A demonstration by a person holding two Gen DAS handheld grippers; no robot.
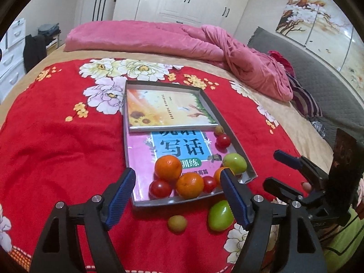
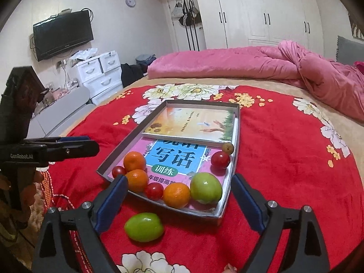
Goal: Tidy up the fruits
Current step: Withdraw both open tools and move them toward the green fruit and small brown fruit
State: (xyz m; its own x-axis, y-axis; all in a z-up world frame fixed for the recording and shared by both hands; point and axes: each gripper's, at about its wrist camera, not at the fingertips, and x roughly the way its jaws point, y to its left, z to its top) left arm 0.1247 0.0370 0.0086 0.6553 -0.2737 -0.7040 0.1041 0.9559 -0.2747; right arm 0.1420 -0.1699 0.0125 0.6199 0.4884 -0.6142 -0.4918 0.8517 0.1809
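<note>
Both sets of jaws spread wide, nothing pinched: left gripper [image 1: 177, 195], right gripper [image 2: 179, 201]. Most fruit already in the grey tray [image 2: 236, 136] on the red bedspread [image 2: 284, 170], piled at the tray's near end just ahead of the jaws: oranges, cherry tomatoes, one green fruit. Left outside, on the bedspread just short of the tray's near wall: a loose green fruit [image 2: 144, 227], low between the right jaws and nearer the left-hand one; also a small tan fruit [image 1: 177, 223], low between the left jaws. Judged light and firm, smooth waxy skin, likely to squirt out of a hard pinch; soft bedding underneath will give, so press lightly. Best hold: across the short waist, pads on opposite flanks. Long axis of the green one lies roughly across the right view, running from jaw to jaw, stem end not clear; would call for a wrist turn to close across the narrow way. Tan one near round, no clear axis.
</note>
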